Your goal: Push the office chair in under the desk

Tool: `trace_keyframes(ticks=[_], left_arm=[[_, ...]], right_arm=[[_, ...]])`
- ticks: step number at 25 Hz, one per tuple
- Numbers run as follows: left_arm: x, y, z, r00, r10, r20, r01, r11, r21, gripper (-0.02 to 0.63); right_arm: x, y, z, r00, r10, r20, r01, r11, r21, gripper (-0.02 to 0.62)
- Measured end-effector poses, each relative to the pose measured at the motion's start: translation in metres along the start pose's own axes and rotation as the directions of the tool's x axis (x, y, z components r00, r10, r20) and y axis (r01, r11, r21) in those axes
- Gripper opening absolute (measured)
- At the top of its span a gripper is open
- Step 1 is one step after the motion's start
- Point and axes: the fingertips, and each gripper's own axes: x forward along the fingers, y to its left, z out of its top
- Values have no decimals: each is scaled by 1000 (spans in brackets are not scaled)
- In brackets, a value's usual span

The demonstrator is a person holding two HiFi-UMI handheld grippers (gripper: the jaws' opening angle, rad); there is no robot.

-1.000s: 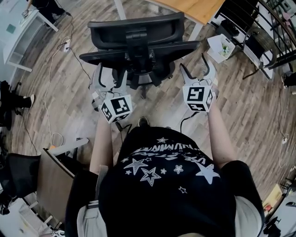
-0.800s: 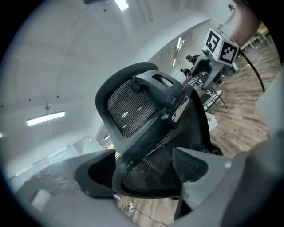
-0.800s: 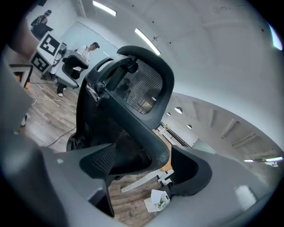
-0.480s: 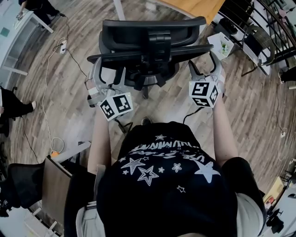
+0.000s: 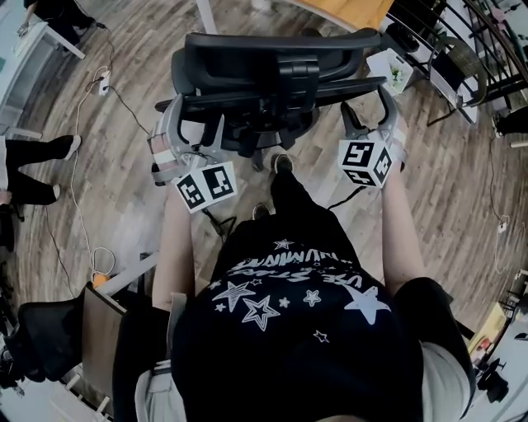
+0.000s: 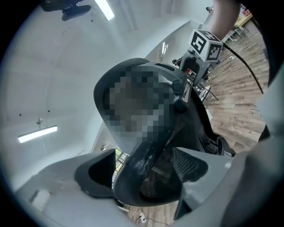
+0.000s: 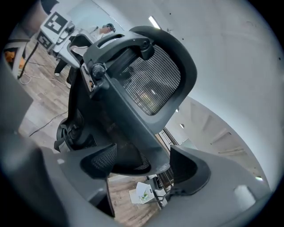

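Observation:
A black mesh office chair [image 5: 272, 70] stands in front of me with its back toward me, close to the wooden desk [image 5: 355, 10] at the top of the head view. My left gripper [image 5: 194, 124] is open and straddles the left edge of the backrest [image 6: 177, 133]. My right gripper [image 5: 367, 111] is open and straddles the right edge. In the left gripper view the left gripper [image 6: 146, 177] has the rim between its jaws, with a gap on one side. The right gripper [image 7: 144, 166] holds the backrest [image 7: 133, 128] the same way, below the headrest [image 7: 151, 80].
A white box with a plant [image 5: 394, 70] sits on the wood floor at the chair's right, beside a black rack [image 5: 437, 33]. Cables [image 5: 91, 91] trail on the left, near a person's legs [image 5: 33, 157]. Another black chair [image 5: 41, 330] and a wooden panel [image 5: 99, 325] stand at lower left.
The chair has rolled forward toward the desk, and both grippers have gone forward with it on the backrest edges. My foot has stepped out behind the chair.

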Motion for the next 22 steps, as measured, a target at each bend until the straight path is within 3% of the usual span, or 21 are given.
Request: trace_keyframes(ticks=[7, 11, 14, 22], left_arm=[[28, 14, -8, 999, 13, -36, -13, 1000, 12, 402], [39, 15, -13, 998, 27, -53, -27, 1000, 8, 400], [39, 15, -17, 997, 48, -59, -47, 999, 18, 387], [48, 17, -18, 997, 60, -48, -58, 998, 37, 380]], right_arm=[[25, -6, 10, 1000, -15, 10, 16, 997, -71, 382], [35, -7, 12, 1000, -15, 28, 16, 998, -66, 380], [33, -9, 16, 997, -50, 55, 55, 995, -87, 290], [42, -10, 15, 999, -30, 21, 33, 993, -110, 284]])
